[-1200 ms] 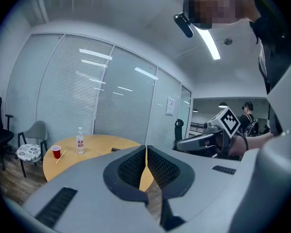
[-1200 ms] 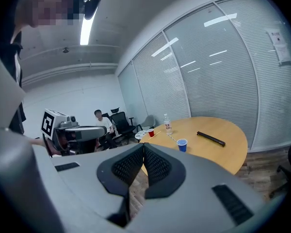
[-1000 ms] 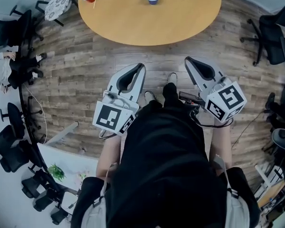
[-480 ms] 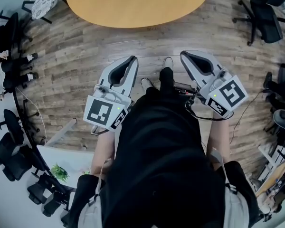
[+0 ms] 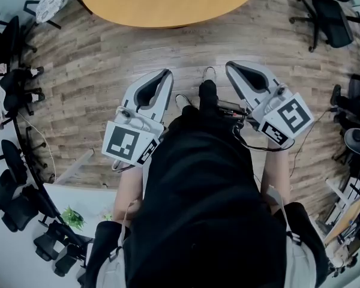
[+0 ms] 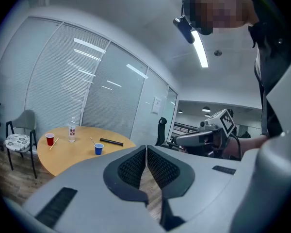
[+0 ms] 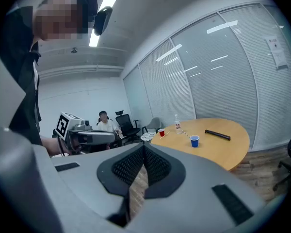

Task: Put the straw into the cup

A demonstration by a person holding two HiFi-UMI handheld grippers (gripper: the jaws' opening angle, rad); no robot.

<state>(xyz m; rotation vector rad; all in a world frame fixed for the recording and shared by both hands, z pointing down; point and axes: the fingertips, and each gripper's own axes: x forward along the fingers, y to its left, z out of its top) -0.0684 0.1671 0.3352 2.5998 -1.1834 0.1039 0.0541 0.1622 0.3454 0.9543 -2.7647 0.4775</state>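
Both grippers are held at waist height, well back from the round wooden table [image 5: 168,5]. My left gripper [image 5: 164,75] and right gripper [image 5: 230,66] are both shut with nothing between the jaws. In the left gripper view [image 6: 146,148], a red cup [image 6: 50,139] stands on the table with a straw [image 6: 54,143] lying beside it. A blue cup [image 6: 99,149] stands further right with another straw [image 6: 92,141] behind it. The right gripper view [image 7: 144,147] shows the same blue cup [image 7: 194,141] and red cup [image 7: 161,132] far off.
A clear bottle [image 6: 72,131] and a black bar [image 6: 111,141] also sit on the table. A padded chair [image 6: 19,140] stands left of it. Office chairs [image 5: 327,17] ring the wood floor. A seated person [image 7: 105,123] is far behind.
The table has slid toward the top edge of the head view, and the blue cup and straw have left it. Both grippers stay shut at the same height.
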